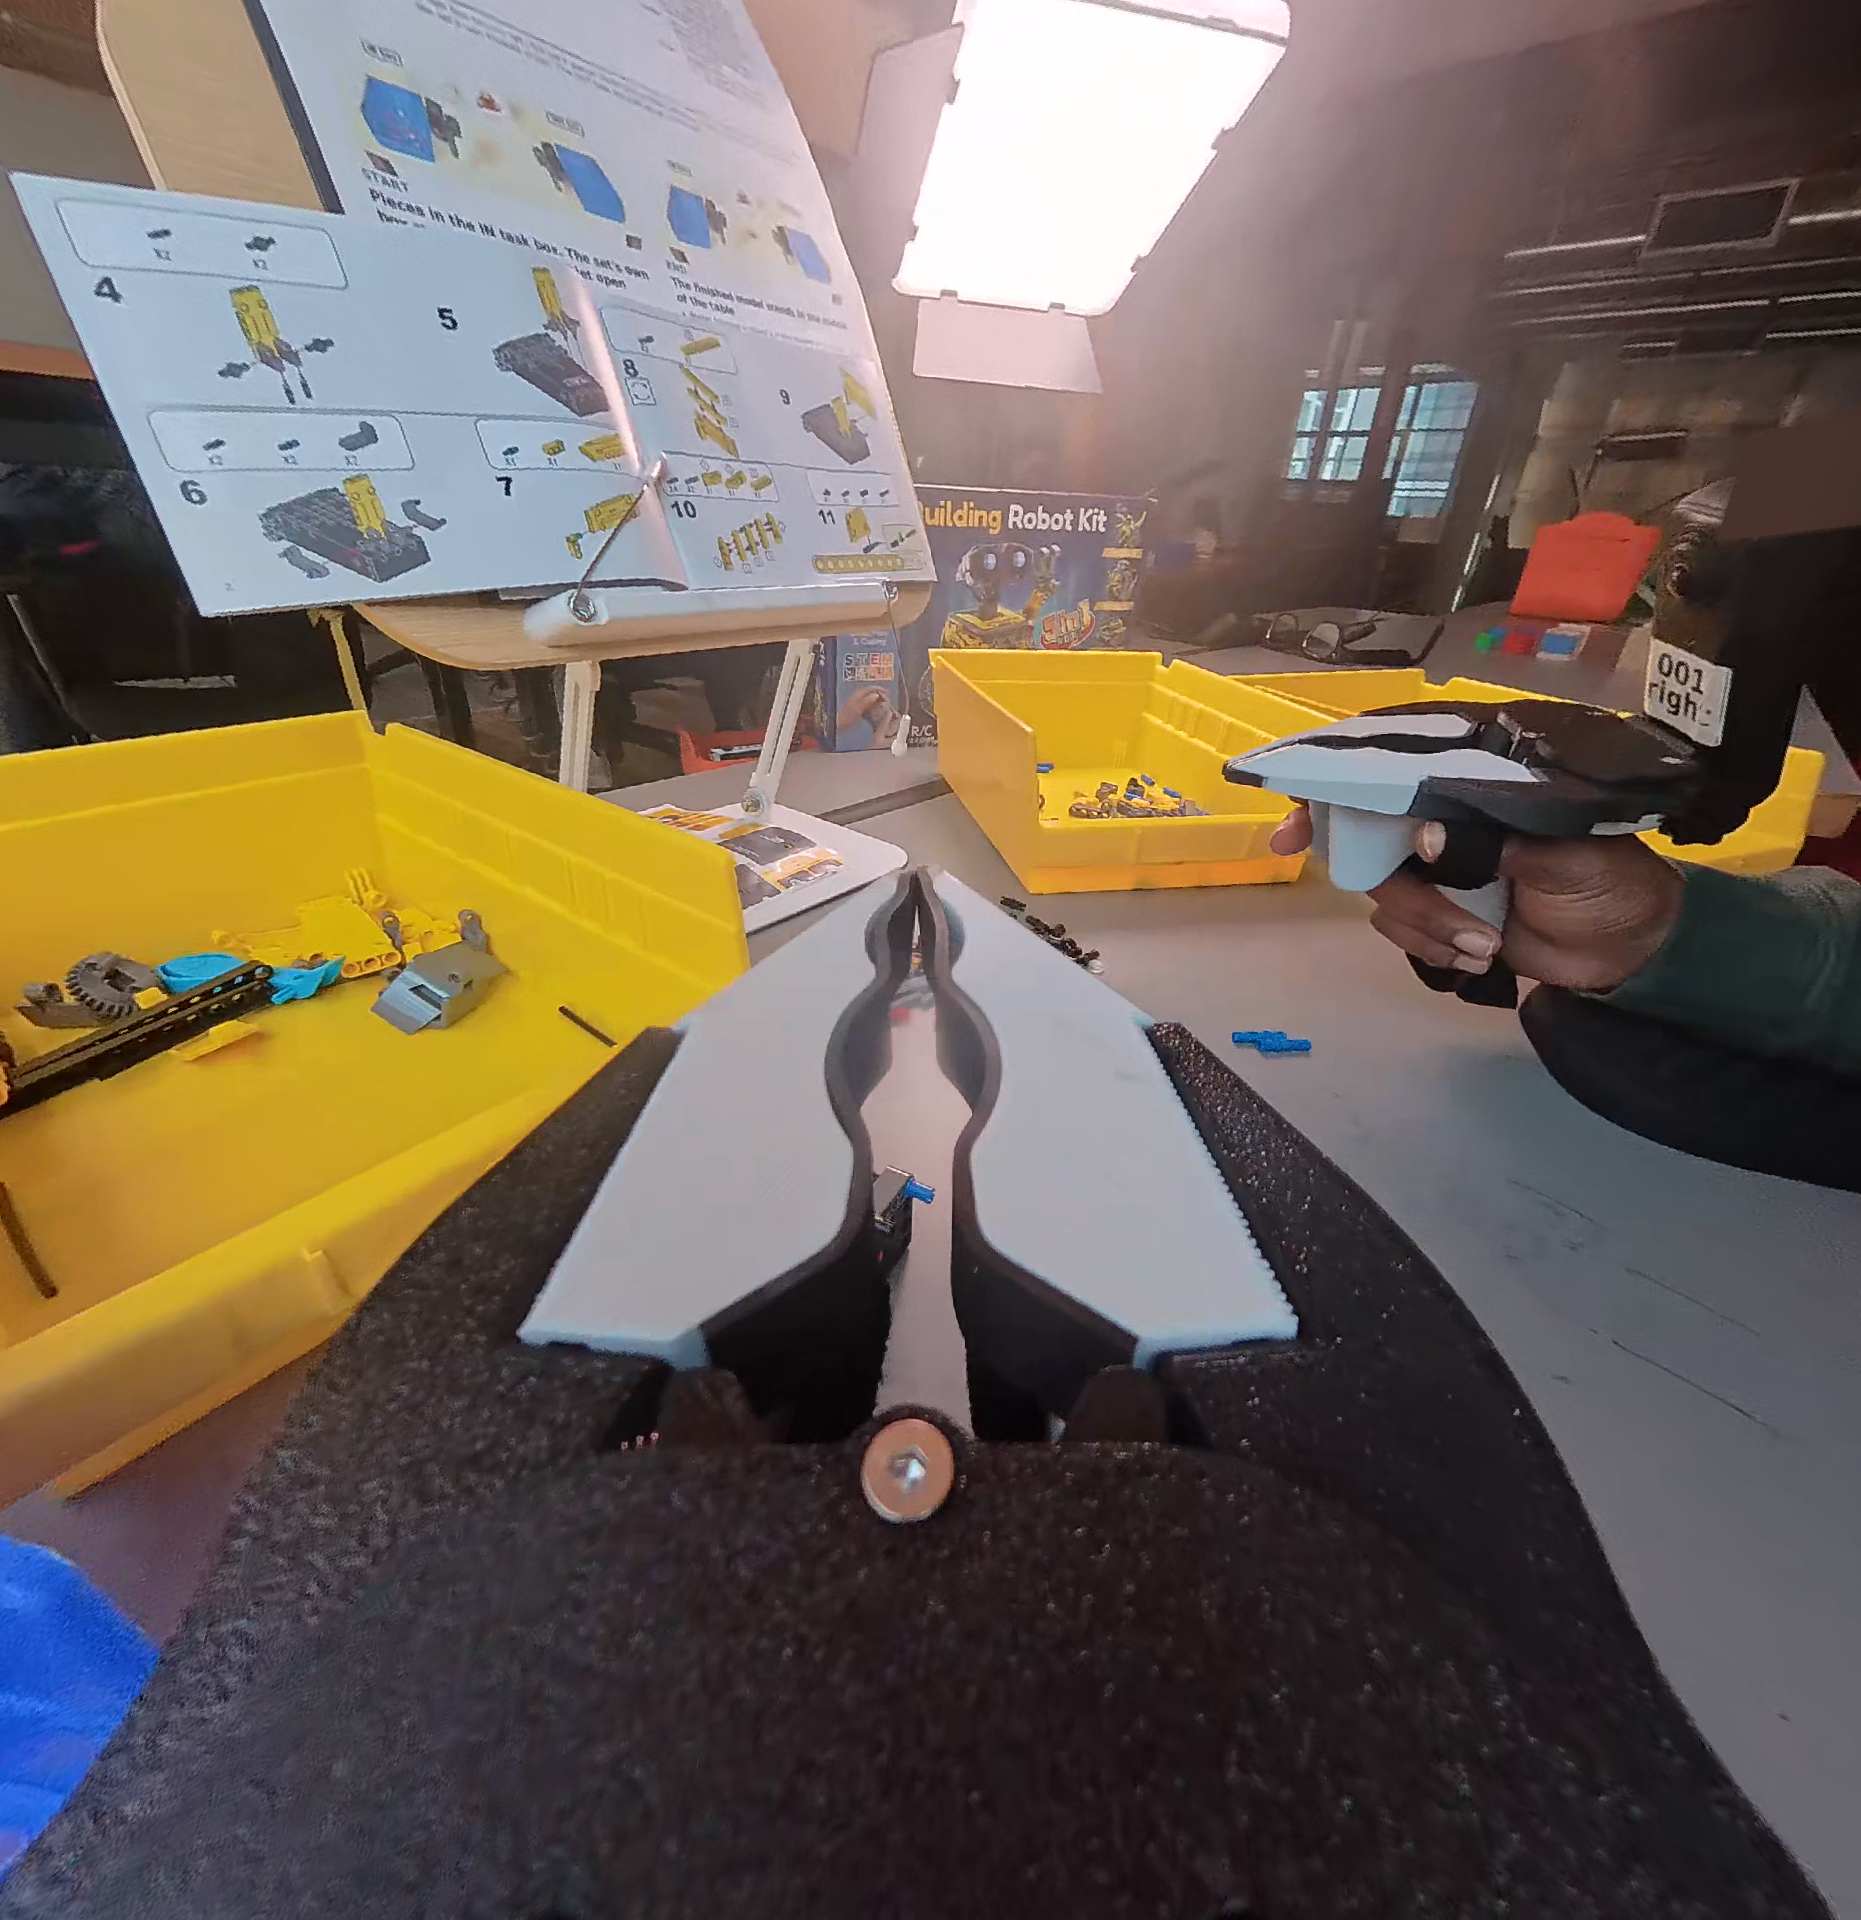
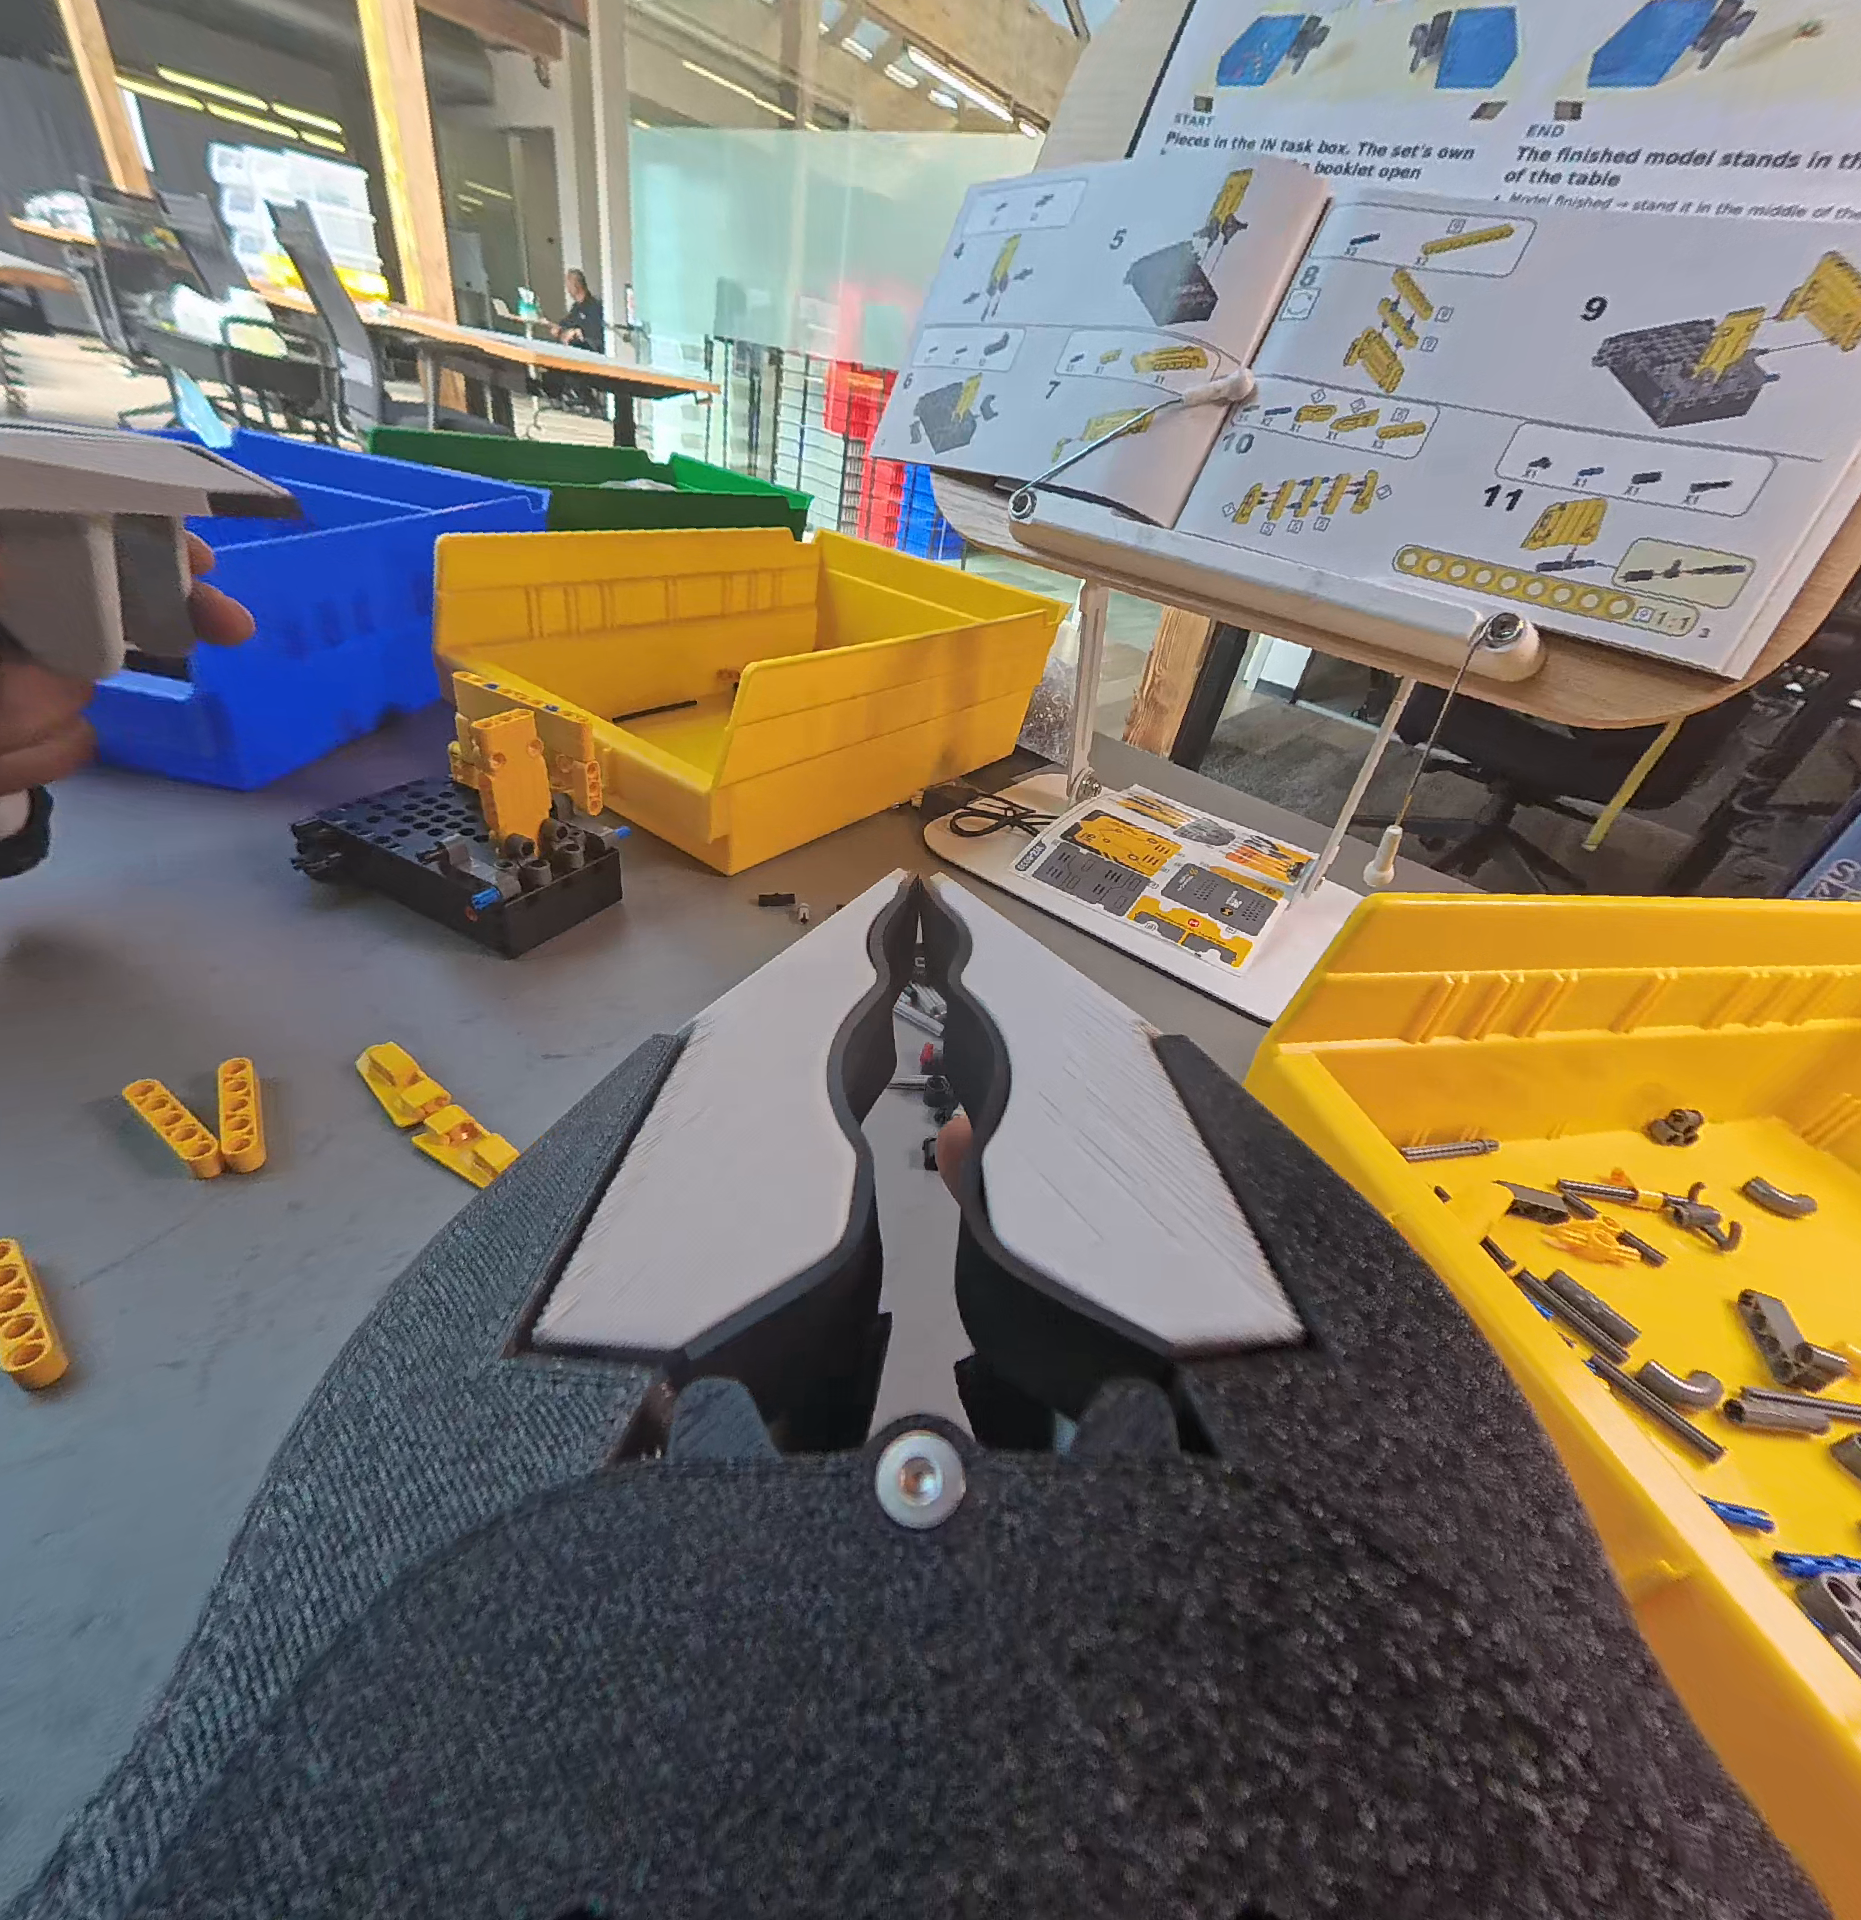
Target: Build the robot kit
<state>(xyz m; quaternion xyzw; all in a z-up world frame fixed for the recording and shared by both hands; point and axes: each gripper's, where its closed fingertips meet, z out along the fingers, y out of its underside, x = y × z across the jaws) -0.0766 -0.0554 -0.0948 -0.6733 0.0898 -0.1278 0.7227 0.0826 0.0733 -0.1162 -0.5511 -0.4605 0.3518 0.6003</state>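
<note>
My left gripper (image 1: pixel 918 885) is shut with nothing between its tips. It hovers over the grey table beside a yellow bin (image 1: pixel 552 862) that holds loose building pieces. Through the gap between its fingers a small black piece with a blue pin (image 1: pixel 900 1195) shows below. My right gripper (image 2: pixel 915 888) is shut and empty, above small loose pins on the table, next to a second yellow bin (image 2: pixel 1528 987) of grey and blue parts. A hand holds it at the right of the left wrist view (image 1: pixel 1232 774). A black base with yellow parts on it (image 2: pixel 469 852) stands on the table to the left.
An open instruction booklet (image 2: pixel 1425 416) rests on a stand behind, with a sticker sheet (image 2: pixel 1165 883) on the stand's foot. Yellow beams (image 2: pixel 193 1117) lie on the table at the left. A blue bin (image 2: pixel 313 623) and a green bin (image 2: pixel 614 488) stand farther back. A blue pin (image 1: pixel 1269 1041) lies loose. Left tips to right tips: about 20 centimetres.
</note>
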